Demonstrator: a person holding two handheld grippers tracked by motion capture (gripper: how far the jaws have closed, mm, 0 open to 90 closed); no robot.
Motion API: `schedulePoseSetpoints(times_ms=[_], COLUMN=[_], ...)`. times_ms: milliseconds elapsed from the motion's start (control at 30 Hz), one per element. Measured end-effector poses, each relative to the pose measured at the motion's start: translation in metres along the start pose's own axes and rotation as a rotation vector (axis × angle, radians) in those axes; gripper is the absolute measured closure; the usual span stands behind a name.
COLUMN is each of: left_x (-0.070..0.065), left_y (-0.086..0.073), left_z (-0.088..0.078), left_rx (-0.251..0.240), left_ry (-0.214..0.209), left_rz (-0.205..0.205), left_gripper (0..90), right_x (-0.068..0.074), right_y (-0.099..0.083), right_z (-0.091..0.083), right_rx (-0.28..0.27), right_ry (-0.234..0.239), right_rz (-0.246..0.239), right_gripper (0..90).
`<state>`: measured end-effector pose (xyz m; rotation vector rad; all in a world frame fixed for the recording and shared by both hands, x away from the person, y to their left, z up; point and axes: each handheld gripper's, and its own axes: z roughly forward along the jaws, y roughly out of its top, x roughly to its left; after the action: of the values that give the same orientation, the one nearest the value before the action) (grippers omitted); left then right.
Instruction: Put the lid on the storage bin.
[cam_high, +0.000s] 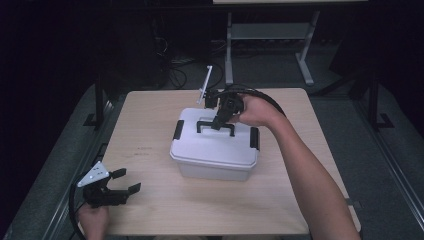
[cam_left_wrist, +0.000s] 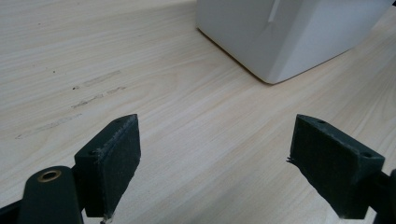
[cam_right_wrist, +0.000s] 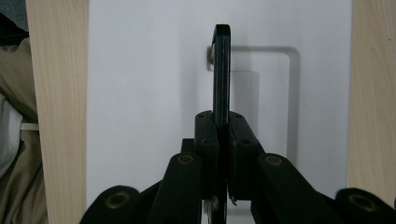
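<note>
White lidded storage box (cam_high: 215, 150) standing near the middle of the light wooden bench (cam_high: 150, 210), long side across the view, black latches (cam_high: 178, 130) at its left and right ends. Black carry handle (cam_high: 216, 126) raised upright off the lid.

Right gripper (cam_high: 220, 122) reaching over the box from the far right side, pointing down at the lid. Fingers (cam_right_wrist: 205, 135) clamped tight on the handle bar, one pad on each flat face, no gap either side. In the right gripper view, handle (cam_right_wrist: 221, 70) seen edge-on as a thin black strip rising straight up between the pads, white lid (cam_right_wrist: 140, 93) behind it, handle recess outlined in the lid to the right of the strip, bench wood showing at both edges.

Left gripper (cam_high: 122, 182) low at the near left corner of the bench, well apart from the box, held in a hand at the bench edge. Fingers (cam_left_wrist: 112, 158) spread wide with nothing between them, bare wood below. In the left gripper view, rounded lower corner of the box (cam_left_wrist: 280, 42) ahead and above the right-hand finger, apart from both pads.
</note>
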<state>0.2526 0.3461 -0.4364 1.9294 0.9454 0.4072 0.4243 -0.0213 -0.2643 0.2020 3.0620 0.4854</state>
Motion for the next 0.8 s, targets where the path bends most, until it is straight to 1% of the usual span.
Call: schedulePoseSetpoints(times_ms=[333, 500, 800], left_x=[-0.0006, -0.0001, 0.0003], left_y=[0.0, -0.0003, -0.0009], left_z=[0.0006, -0.0002, -0.0012], left_rx=[-0.004, -0.002, -0.004], left_ry=[-0.001, 0.0, 0.002], left_rz=[-0.001, -0.002, -0.008], left_gripper=[15.6, 15.5, 15.6], right_x=[-0.001, -0.0026, -0.0045], right_y=[-0.0005, 0.0004, -0.0013], right_z=[0.001, 0.004, 0.0039], right_rx=[-0.004, 0.003, -0.009], right_ry=[0.007, 0.008, 0.011], right_rz=[0.004, -0.001, 0.005], right_gripper=[84.0, 83.8, 83.3])
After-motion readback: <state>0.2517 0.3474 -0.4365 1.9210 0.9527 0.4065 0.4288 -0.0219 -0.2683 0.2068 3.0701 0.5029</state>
